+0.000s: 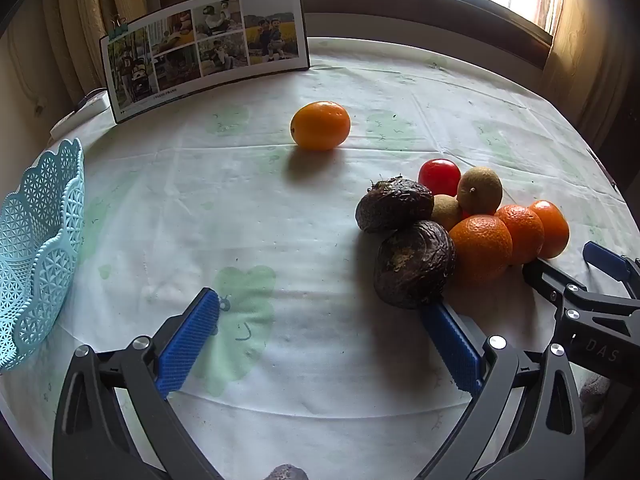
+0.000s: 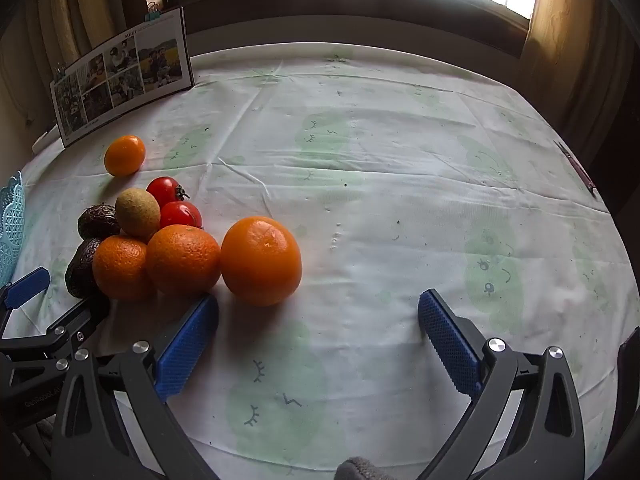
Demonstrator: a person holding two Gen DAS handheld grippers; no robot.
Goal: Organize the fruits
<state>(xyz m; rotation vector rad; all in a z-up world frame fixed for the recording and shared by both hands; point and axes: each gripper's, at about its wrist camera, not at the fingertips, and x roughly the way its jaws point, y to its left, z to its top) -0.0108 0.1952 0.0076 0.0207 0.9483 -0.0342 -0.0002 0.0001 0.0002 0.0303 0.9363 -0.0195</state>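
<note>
Both grippers low over the desk [image 2: 400, 160], fingers spread wide, grasping nothing. Left gripper [image 1: 320, 340] beside the fruit pile: two avocados [image 1: 414, 268], kiwis [image 1: 479, 190], tomatoes [image 2: 181, 214], three oranges [image 2: 261, 261] clustered near the desk's front edge. Right gripper [image 2: 318, 344] just beside the rightmost orange. One kumquat [image 1: 320, 125] alone toward the photo card [image 1: 204, 48]. Blue lattice basket [image 1: 36, 248] at left edge.

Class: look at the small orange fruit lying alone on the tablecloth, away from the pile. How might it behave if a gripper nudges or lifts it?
The lone orange fruit is rounded with nothing touching it, so a nudge would probably roll it. Its skin looks smooth and glossy, so it may slip between the jaws. It looks small, likely light.
</note>
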